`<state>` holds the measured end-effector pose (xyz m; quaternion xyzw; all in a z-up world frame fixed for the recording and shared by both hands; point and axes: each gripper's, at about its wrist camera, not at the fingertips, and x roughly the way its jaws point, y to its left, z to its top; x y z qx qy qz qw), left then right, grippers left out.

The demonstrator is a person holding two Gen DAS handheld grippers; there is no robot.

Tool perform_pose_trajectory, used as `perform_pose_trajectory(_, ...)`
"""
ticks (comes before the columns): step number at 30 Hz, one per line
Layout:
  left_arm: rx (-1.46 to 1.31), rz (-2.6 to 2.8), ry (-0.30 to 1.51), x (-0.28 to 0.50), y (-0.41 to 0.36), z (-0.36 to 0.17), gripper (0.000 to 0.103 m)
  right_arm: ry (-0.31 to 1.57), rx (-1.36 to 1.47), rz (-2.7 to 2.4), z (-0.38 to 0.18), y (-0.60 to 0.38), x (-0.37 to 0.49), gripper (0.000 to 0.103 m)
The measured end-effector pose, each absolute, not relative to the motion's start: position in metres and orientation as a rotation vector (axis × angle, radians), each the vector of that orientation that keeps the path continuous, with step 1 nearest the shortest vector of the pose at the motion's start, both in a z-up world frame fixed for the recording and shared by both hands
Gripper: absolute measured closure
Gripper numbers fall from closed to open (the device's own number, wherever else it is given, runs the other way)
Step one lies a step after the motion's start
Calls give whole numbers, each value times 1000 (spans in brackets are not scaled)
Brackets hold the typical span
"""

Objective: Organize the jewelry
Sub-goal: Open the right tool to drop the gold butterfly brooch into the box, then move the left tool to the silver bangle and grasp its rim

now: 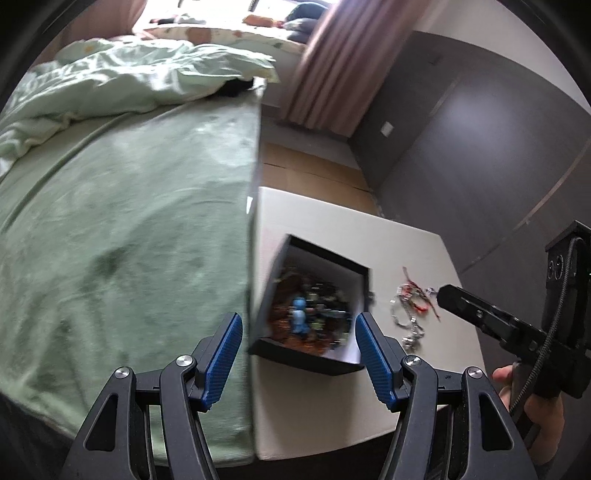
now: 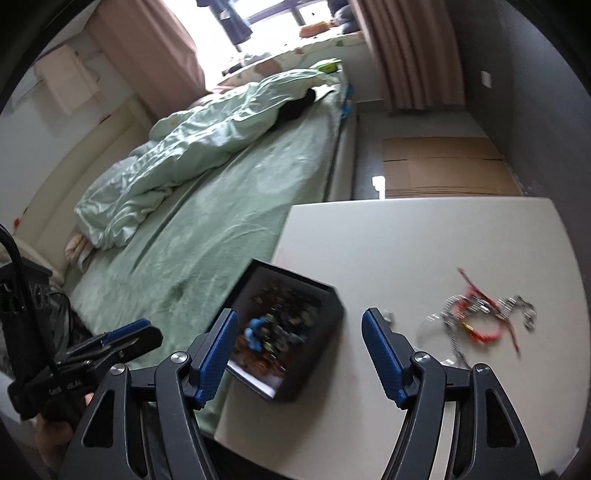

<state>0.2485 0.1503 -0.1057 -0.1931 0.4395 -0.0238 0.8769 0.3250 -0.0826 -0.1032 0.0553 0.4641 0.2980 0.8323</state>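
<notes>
Green-sheeted bed [image 2: 207,206] beside white table [image 2: 424,243], pink curtains [image 2: 410,55], bright window [image 2: 273,11].

Two hand-held grippers, both with jaws apart and nothing between the pads.

In the left wrist view the left gripper [image 1: 299,356] fills the bottom of the frame, its blue pads [image 1: 223,356] standing wide and clear of anything; the right gripper [image 1: 448,297] reaches in from the right edge, pointing toward the middle, with a hand [image 1: 532,402] on its grip at lower right. In the right wrist view the right gripper's own jaws gape at bottom centre, and the left gripper sits at lower left.
</notes>
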Motion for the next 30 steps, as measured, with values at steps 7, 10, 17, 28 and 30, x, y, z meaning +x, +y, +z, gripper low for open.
perform_pose_trajectory(7,-339,-103,870,258,107,-96,13,931,179,547,-93,-136,307,8)
perform_pose_trajectory(10,-328,-144,866,261,90,-93,10,937,210,518,-93,-155,304,2)
perform_pose_trajectory(17,-293,-199,881,270,58,-91,6,904,252,461,-87,-193,297,0)
perform_pose_trajectory(28,-230,-243,919,286,8,-89,5,940,289,391,-111,-260,289,0)
perform_pose_trajectory(30,-217,-249,927,289,1,-90,5,930,307,374,-114,-273,289,0)
